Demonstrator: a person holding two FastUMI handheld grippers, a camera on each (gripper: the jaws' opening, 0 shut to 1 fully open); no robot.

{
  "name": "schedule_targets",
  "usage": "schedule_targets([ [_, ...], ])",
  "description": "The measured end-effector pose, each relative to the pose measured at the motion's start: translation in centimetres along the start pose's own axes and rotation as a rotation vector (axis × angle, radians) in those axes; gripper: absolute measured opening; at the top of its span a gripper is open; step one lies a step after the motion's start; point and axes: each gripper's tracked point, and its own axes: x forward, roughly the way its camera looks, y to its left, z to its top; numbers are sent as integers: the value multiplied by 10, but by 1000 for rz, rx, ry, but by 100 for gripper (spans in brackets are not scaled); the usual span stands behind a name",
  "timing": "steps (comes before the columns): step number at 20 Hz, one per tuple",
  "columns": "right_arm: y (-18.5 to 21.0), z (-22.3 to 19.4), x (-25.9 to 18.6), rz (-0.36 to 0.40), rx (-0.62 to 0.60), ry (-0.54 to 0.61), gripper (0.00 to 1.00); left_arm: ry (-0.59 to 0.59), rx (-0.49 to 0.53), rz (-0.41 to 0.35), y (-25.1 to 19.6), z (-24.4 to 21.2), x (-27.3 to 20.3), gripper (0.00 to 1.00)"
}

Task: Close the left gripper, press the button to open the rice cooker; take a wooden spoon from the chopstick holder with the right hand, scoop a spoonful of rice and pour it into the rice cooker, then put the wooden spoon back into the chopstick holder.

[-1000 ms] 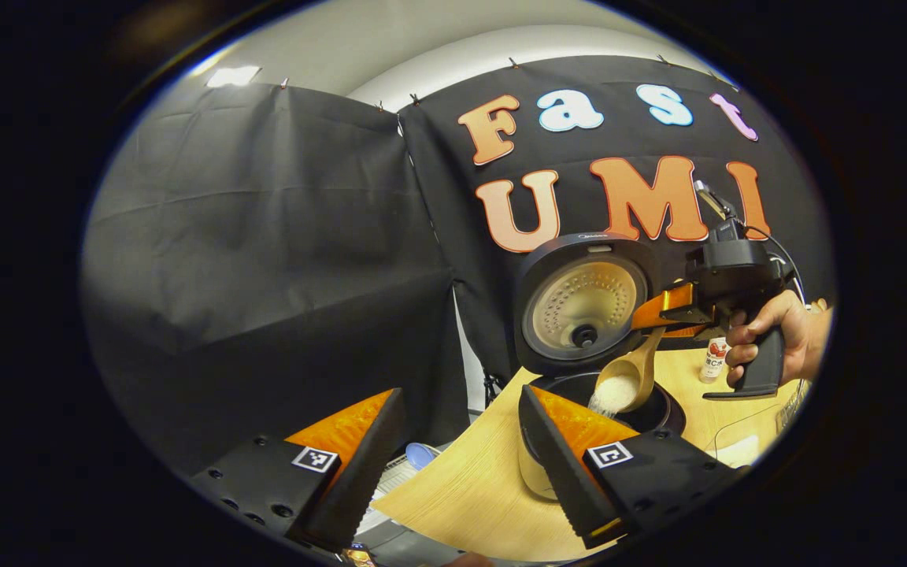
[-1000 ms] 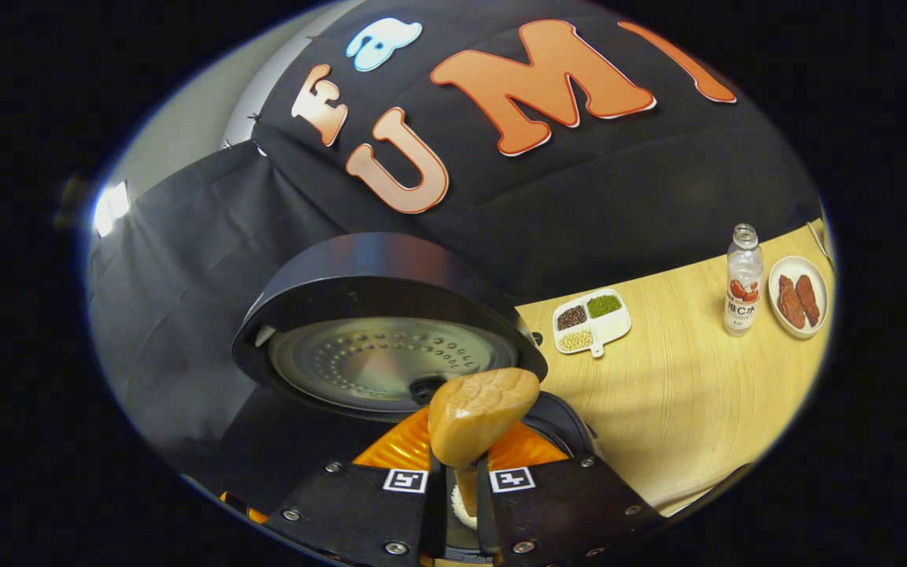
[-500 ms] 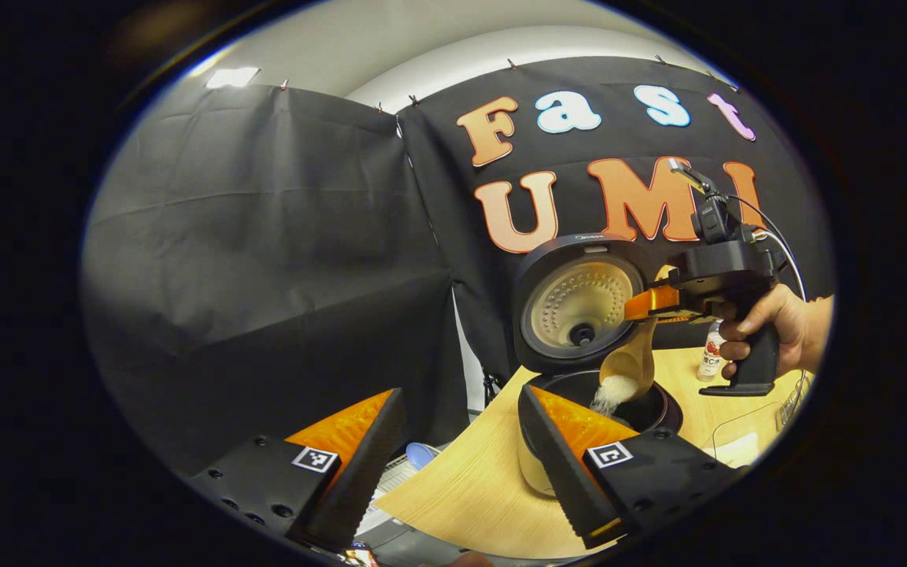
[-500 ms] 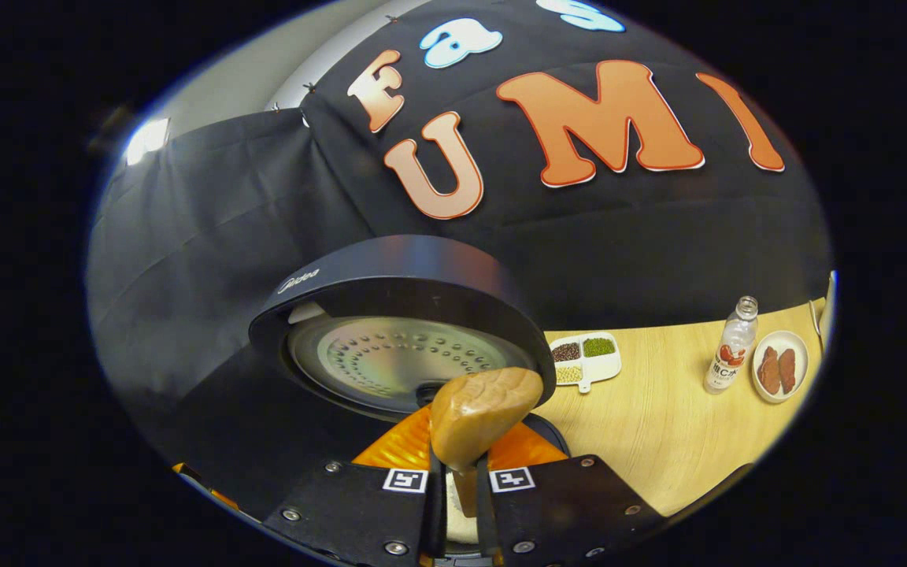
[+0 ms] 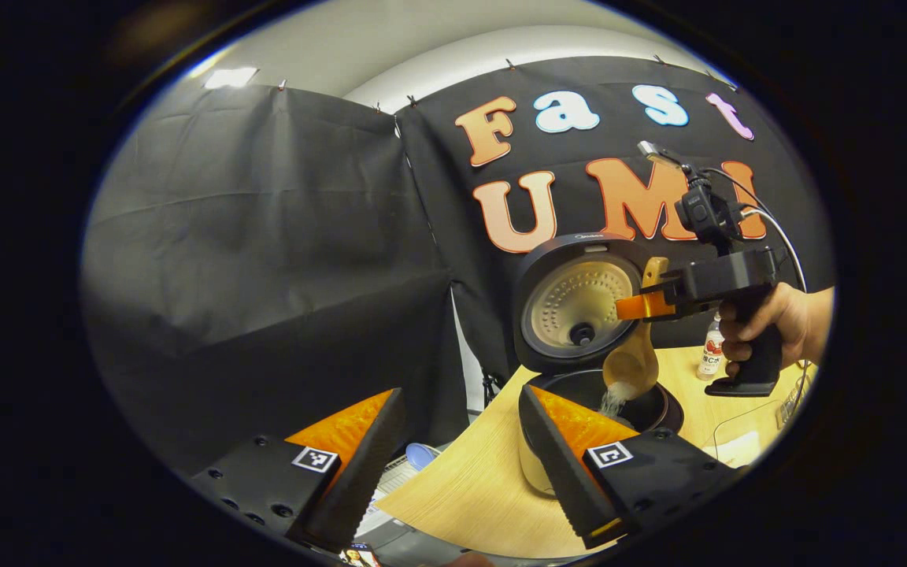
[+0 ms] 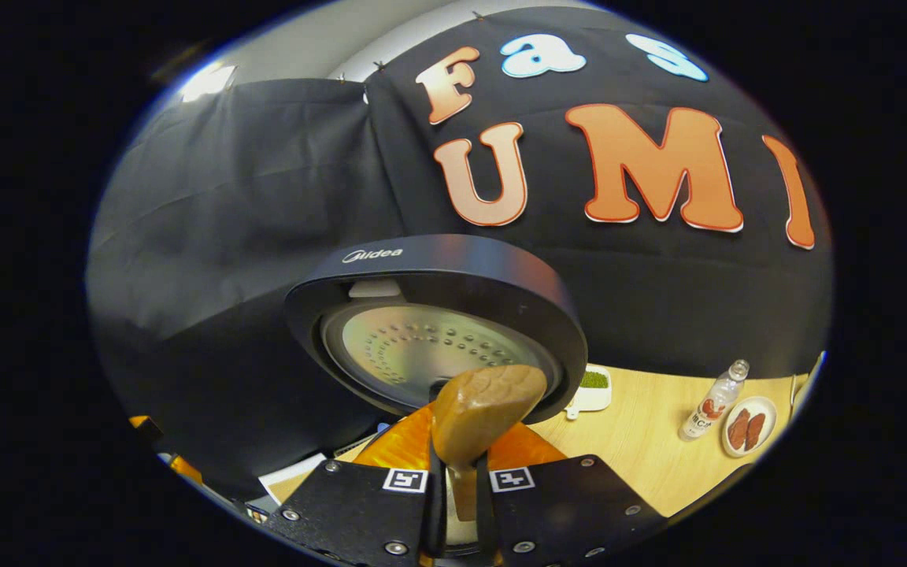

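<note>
— Where is the spoon?

— My right claw (image 6: 453,504) is clenched on the handle of the wooden spoon (image 6: 485,409), both fingers pressing it. In the right gripper view the back of the spoon's bowl fills the space just ahead of the fingers. In the left gripper view the spoon (image 5: 633,364) hangs bowl-down from that claw (image 5: 636,305), tipped steeply over the open rice cooker (image 5: 579,315), and white rice (image 5: 613,398) is falling from its edge into the dark inner pot (image 5: 642,402).

— And the cooker's lid?

— The lid (image 6: 438,315) stands up, its metal inner plate facing me.

— Your other claw?

— My left claw (image 5: 461,465) is released, fingers spread wide apart with nothing between them. It hangs near the front of the cooker, above the edge of the wooden surface (image 5: 469,488).

— What else is on the surface?

— Behind the cooker, a small bottle (image 6: 712,402), and just beside it a plate (image 6: 746,425) with reddish-brown pieces. A white dish (image 6: 594,387) with something green peeks out from behind the lid.
</note>
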Motion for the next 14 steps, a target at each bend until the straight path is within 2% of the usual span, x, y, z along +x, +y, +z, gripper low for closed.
schedule_targets([
  [4,9,2,-3,22,-114,-19,14,3,1,1,0,-1,1,99],
  [5,10,3,-5,23,-146,-28,14,2,2,0,0,-1,0,92],
  [8,13,2,-9,16,-240,-47,14,2,6,-1,-2,0,0,92],
  [10,13,5,-12,14,-229,-68,14,1,7,1,-3,0,0,92],
  [14,6,9,-16,21,-97,-61,15,-2,6,2,-6,2,-2,92],
])
